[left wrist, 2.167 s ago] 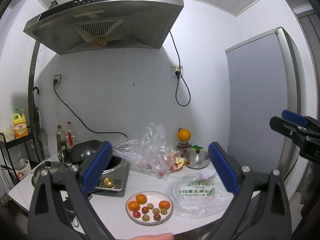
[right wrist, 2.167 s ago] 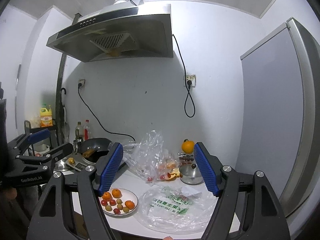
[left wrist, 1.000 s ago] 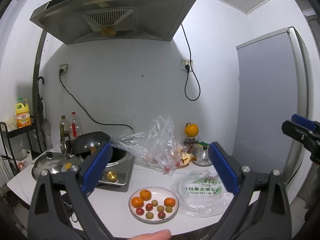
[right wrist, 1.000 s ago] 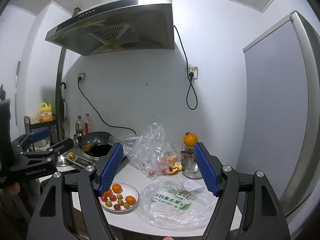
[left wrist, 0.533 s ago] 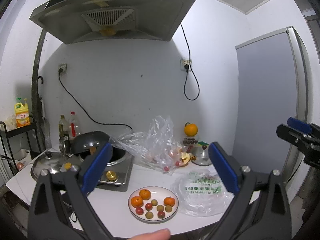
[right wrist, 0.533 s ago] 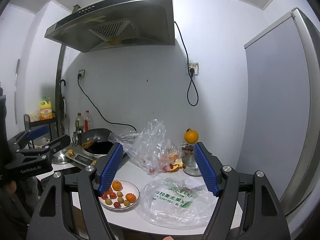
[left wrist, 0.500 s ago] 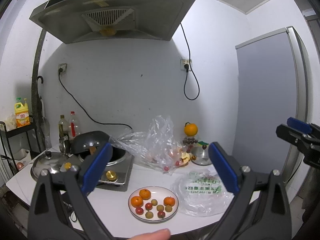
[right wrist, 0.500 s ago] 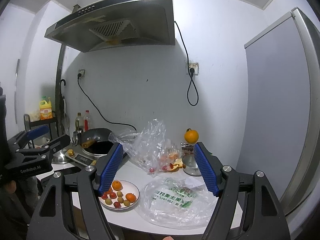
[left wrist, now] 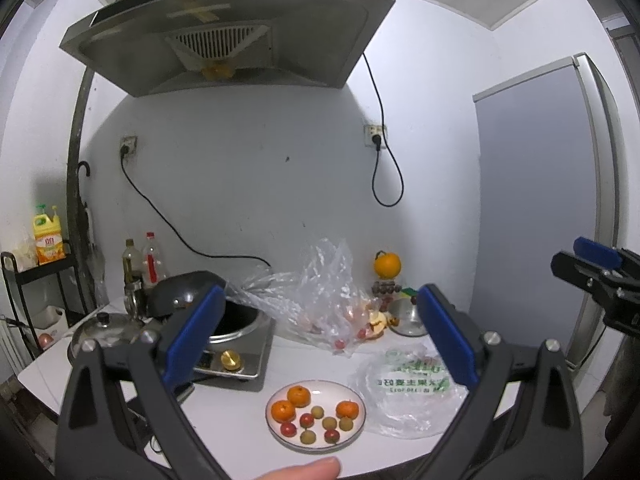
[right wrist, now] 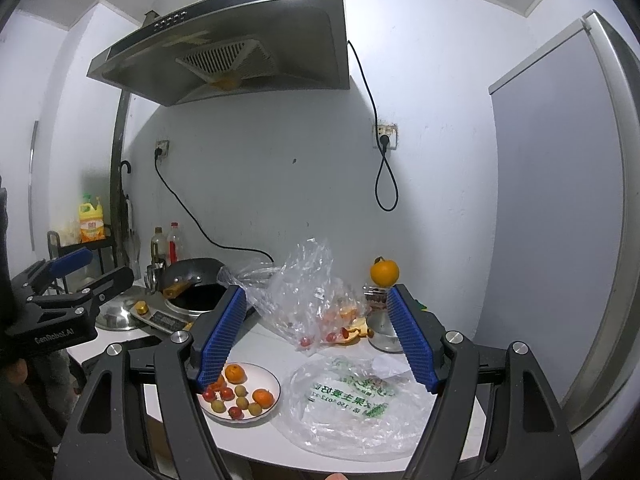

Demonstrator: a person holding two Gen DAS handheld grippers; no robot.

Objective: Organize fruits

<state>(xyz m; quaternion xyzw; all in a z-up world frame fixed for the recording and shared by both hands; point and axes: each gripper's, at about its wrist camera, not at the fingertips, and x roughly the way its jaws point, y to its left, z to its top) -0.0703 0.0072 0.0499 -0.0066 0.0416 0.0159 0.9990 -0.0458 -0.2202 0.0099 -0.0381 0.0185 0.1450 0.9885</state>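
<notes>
A white plate (left wrist: 358,428) (right wrist: 273,384) near the counter's front edge holds three small oranges (left wrist: 299,396), red cherry tomatoes and small green fruits. To its right lies a flat clear plastic bag (left wrist: 416,384) (right wrist: 356,400) with green print. Behind, a crumpled clear bag (left wrist: 324,300) (right wrist: 308,292) holds more small fruit. A large orange (left wrist: 387,265) (right wrist: 384,273) sits atop a jar at the back. My left gripper (left wrist: 318,332) is open, well back from the counter, nothing between its fingers. My right gripper (right wrist: 316,332) is open too, also empty.
An induction cooker with a black wok (left wrist: 188,292) stands left of the plate, with a steel pot lid (left wrist: 104,328) and bottles (left wrist: 150,258) beyond. A range hood (left wrist: 228,32) hangs overhead. A grey fridge (left wrist: 536,208) stands at the right. A steel bowl (right wrist: 384,334) sits at the back.
Both views hold almost steady over the last second. In the left wrist view the right gripper at the right edge has shifted slightly leftward.
</notes>
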